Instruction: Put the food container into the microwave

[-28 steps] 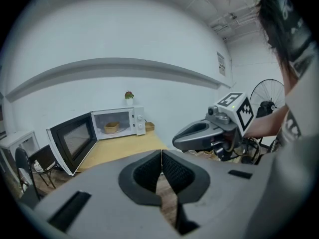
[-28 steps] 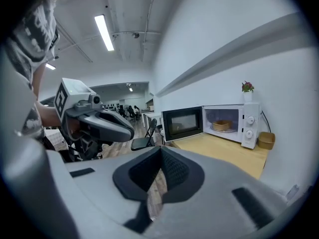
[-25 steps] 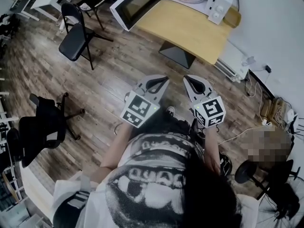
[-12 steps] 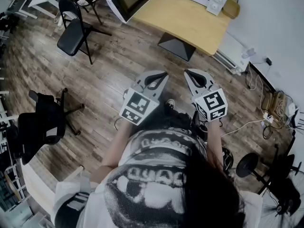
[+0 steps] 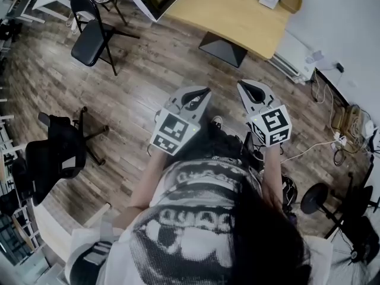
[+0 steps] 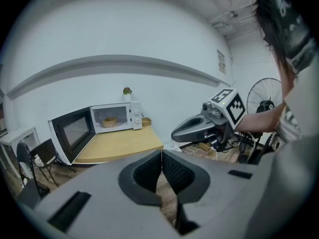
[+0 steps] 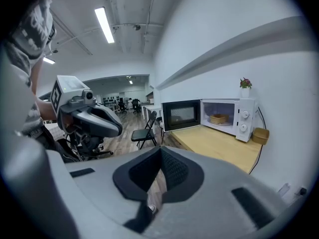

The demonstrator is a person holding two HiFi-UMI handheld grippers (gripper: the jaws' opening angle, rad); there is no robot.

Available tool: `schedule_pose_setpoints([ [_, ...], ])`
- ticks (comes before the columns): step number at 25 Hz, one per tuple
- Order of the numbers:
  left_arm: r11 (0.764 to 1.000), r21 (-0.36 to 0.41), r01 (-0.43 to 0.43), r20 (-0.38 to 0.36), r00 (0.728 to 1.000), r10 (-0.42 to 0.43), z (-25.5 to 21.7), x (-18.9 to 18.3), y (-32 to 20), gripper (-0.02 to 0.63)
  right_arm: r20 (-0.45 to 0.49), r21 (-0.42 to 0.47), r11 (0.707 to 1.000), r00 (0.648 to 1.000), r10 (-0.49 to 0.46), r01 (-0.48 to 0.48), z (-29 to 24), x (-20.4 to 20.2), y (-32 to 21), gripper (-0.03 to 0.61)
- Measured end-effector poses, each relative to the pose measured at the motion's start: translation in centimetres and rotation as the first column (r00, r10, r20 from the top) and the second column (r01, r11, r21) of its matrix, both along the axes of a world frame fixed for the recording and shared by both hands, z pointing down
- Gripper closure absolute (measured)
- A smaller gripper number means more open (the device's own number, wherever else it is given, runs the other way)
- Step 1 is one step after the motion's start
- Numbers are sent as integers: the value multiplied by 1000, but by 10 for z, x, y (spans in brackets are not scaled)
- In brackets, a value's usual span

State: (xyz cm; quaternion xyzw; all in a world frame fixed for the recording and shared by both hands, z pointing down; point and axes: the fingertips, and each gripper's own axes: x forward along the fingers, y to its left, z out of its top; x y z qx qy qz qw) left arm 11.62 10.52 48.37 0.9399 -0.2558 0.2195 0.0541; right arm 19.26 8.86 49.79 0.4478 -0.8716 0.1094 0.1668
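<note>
**Both grippers clenched and empty; food container inside the open microwave**

Seen from above, far left on the plank floor (image 5: 136,82): a black office chair (image 5: 50,159), and beyond it a black folding chair (image 5: 89,34). Left of centre, the left gripper (image 5: 205,92), held out in front of the person's torso (image 5: 202,218), marker cube (image 5: 174,133) toward the body. Pads pressed tight together in its own view, nothing between them. Just to its right and apart from it, the right gripper (image 5: 244,86), likewise clamped on nothing, pads meeting edge to edge.

Well ahead of both, a light wooden table (image 5: 237,22) against a white wall. On it, a white microwave (image 6: 113,117), door (image 6: 74,132) swung wide to the left. Inside the cavity, the tan, bowl-shaped food container (image 6: 109,121), well apart from either gripper. Atop the microwave, a small potted plant (image 6: 127,90). Just right of the microwave, a small tan tub (image 6: 145,121). Far right, a standing fan (image 6: 264,98) and loose cables (image 5: 332,144) on the floor.
</note>
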Motion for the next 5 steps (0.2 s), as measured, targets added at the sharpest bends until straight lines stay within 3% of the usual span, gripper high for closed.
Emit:
schedule_pose_setpoints([
  [5,1000,3,-15,8,1000,15,1,3,-3,612,4,7,1000,1000,2,-2,-1,0,-4,574],
])
